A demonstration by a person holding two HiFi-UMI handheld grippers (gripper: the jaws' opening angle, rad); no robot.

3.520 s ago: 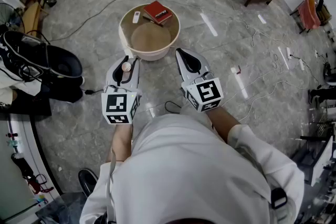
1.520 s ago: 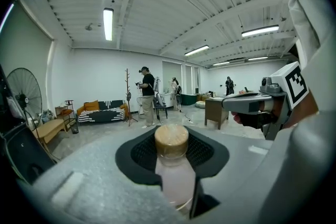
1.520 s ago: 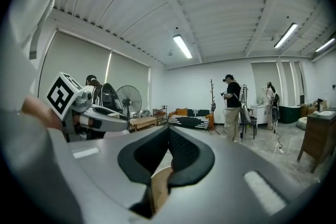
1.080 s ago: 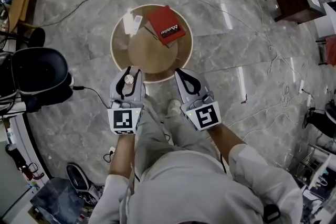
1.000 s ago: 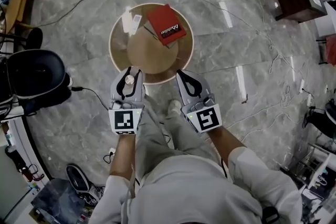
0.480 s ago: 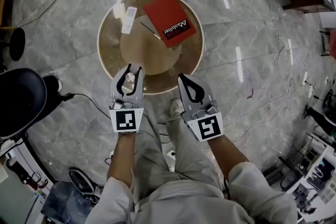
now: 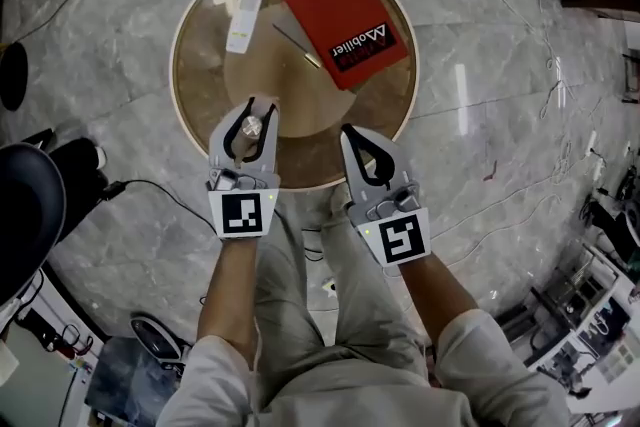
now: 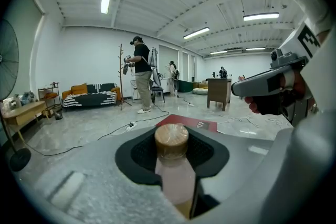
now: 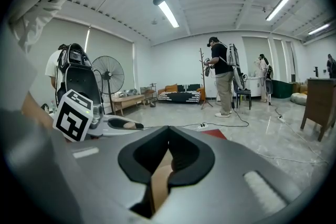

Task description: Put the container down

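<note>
A: Head view first: how far along is the job?

B: Not finished, I judge. The left gripper (image 7: pixel 246 115) is clamped on the container (image 8: pixel 171 140), 1 small bottle with a tan cap, over the left part of the round table's (image 7: pixel 305 185) near edge. Setting it on the top and letting go remain.

A: Anything inside it?

B: The body is pale and its contents I cannot tell.

A: Further right?

B: Toward the far edge lie 1 white remote (image 7: pixel 244 19), 1 pen (image 7: pixel 298 46) and 1 red book (image 7: pixel 345 20). The right gripper (image 7: pixel 368 143), at the near edge, is closed with nothing in it.
</note>
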